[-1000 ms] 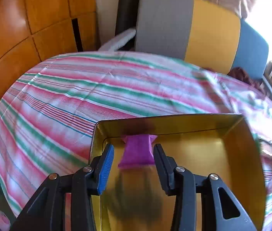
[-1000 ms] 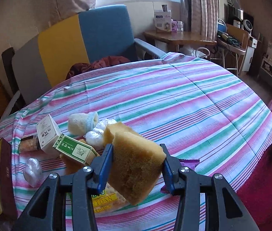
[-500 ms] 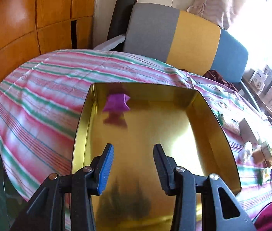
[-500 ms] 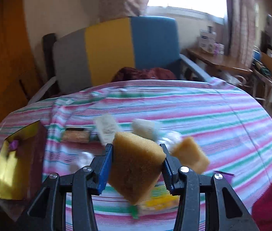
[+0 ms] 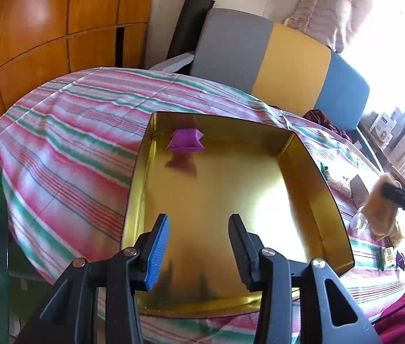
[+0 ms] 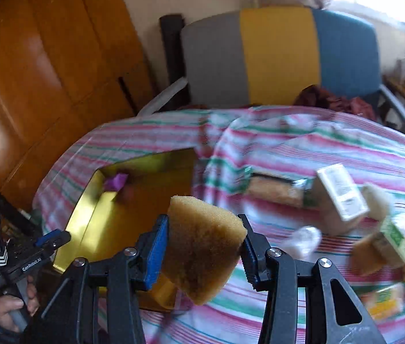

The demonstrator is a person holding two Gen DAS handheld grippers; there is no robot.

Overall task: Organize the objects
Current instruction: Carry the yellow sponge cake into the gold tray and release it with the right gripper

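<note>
A gold tin (image 5: 303, 154) lies open on the striped tablecloth (image 5: 67, 132). A purple packet (image 5: 185, 140) rests in its far left corner. My left gripper (image 5: 198, 220) hovers over the tin's near end, open, with nothing between its fingers. My right gripper (image 6: 204, 220) is shut on a tan sponge (image 6: 202, 246), held in the air just right of the tin (image 6: 110, 223). From the left wrist the sponge (image 5: 380, 215) shows at the far right edge. A hand (image 6: 10, 306) holds the left gripper at the lower left of the right wrist view.
Right of the tin, loose items lie on the cloth: a white box (image 6: 341, 195), a cracker packet (image 6: 277, 192), a green box (image 6: 394, 238), another sponge (image 6: 363, 258) and a clear wrapped piece (image 6: 303, 238). A grey, yellow and blue chair (image 6: 274, 54) stands behind; wooden panels (image 6: 30, 71) at left.
The left gripper has drawn back from the purple packet, which stays in the tin's far corner. The right gripper has swung left with the sponge, from over the pile to beside the tin.
</note>
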